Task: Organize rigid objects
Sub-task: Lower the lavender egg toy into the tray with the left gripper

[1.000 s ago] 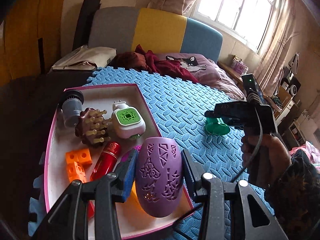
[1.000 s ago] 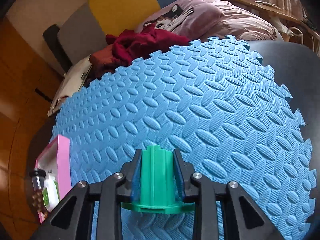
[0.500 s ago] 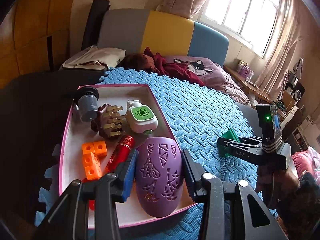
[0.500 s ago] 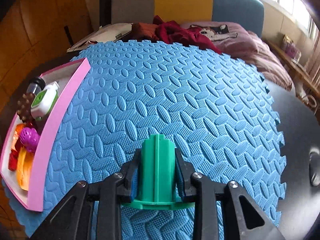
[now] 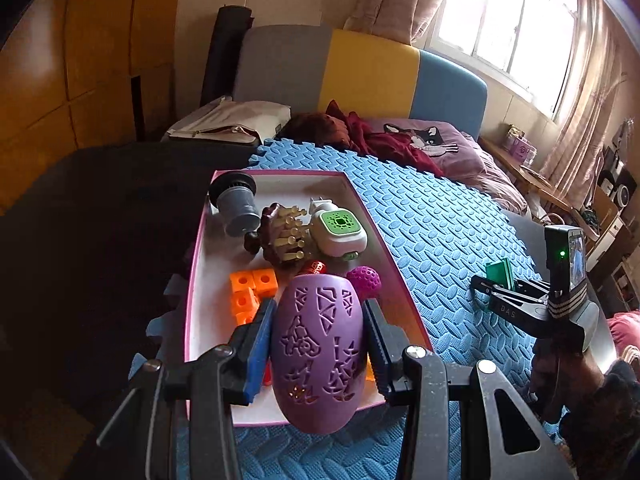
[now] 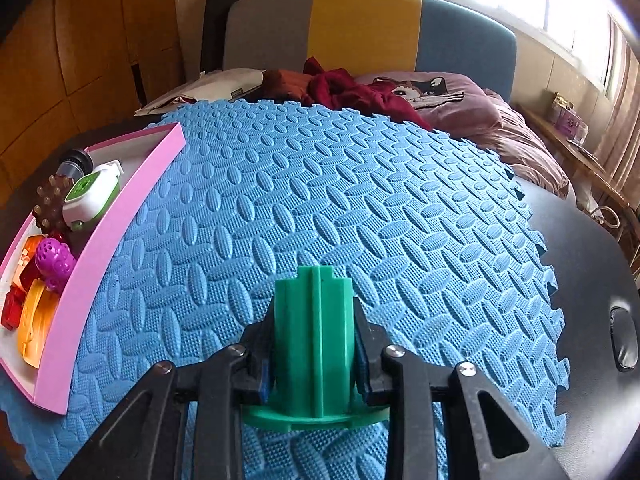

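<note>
Left wrist view: left gripper (image 5: 319, 344) clamps the purple egg (image 5: 318, 350) over the pink tray (image 5: 400, 276)'s near edge, ready to release. Right gripper (image 6: 314, 354), closed on the green piece (image 6: 314, 336), must cross the blue mat (image 6: 360, 200) to the tray next.

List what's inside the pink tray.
In the pink tray: grey cylinder, brown spiked massager, white-green plug-in device, orange cubes, purple dimpled ball, red item. The purple egg-shaped shell in the left tool covers the near end.
</note>
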Demonstrator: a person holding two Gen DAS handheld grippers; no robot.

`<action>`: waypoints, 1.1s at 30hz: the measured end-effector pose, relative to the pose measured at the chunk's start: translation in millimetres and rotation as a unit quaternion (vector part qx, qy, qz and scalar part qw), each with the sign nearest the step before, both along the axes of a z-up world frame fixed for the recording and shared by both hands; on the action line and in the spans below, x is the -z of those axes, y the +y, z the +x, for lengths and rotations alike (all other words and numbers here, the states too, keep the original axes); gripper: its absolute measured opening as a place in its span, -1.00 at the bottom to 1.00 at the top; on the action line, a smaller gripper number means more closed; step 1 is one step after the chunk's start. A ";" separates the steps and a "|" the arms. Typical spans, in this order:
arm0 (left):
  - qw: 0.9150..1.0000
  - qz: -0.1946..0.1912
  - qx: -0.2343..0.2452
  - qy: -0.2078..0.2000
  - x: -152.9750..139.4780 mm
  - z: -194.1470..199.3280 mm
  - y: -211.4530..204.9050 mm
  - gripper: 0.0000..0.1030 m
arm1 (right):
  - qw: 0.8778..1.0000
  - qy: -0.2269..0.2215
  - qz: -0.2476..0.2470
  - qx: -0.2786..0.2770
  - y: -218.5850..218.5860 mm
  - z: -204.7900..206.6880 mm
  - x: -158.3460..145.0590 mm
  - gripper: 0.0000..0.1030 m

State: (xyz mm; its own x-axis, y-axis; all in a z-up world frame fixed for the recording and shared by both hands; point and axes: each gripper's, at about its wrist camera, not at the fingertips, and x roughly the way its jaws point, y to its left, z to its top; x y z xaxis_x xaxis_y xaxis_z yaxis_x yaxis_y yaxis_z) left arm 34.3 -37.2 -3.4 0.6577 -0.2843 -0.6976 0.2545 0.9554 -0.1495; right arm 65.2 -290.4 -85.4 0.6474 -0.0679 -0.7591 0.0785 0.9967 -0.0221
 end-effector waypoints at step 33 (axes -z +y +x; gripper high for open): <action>0.996 -0.011 -0.082 0.036 23.5 -16.6 86.8 -0.15 | 1.000 -0.002 0.001 0.000 -0.3 -1.0 0.5 -0.42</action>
State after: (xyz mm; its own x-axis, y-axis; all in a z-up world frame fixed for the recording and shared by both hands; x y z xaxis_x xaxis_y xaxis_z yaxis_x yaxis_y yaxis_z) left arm 17.7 49.6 -26.9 0.6455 -0.1927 -0.7391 0.0827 0.9796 -0.1831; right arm 64.2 -290.7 -85.9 0.6498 -0.0668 -0.7572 0.0795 0.9966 -0.0198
